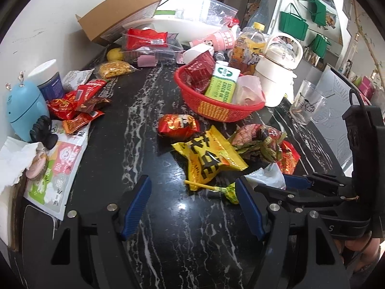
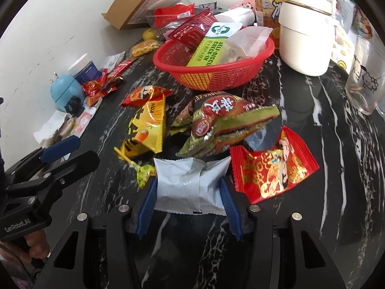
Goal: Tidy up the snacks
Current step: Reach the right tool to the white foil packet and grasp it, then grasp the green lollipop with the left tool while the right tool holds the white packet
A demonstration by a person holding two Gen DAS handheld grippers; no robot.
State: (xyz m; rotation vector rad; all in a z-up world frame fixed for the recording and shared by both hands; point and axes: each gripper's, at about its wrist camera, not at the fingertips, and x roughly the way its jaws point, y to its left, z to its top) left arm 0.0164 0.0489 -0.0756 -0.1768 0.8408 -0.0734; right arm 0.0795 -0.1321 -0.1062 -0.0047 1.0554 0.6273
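My right gripper (image 2: 189,190) has its jaws pressed on a silver packet (image 2: 190,183) lying on the bench (image 2: 300,168). Red packet (image 2: 272,168) crowds right of them, lollipop (image 2: 144,172) left (basket (image 2: 214,74) beyond). Left gripper (image 1: 192,192) gapes, empty.

Lighting: bright, even daylight; white glare on black marble counter (image 1: 182,204). Soft shadows. Heavy fisheye bending, dark vignette corners; mild softness at edges

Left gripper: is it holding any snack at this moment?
No, the left gripper stands open over bare black marble countertop, with nothing between its blue pads and the lollipop lying just ahead.
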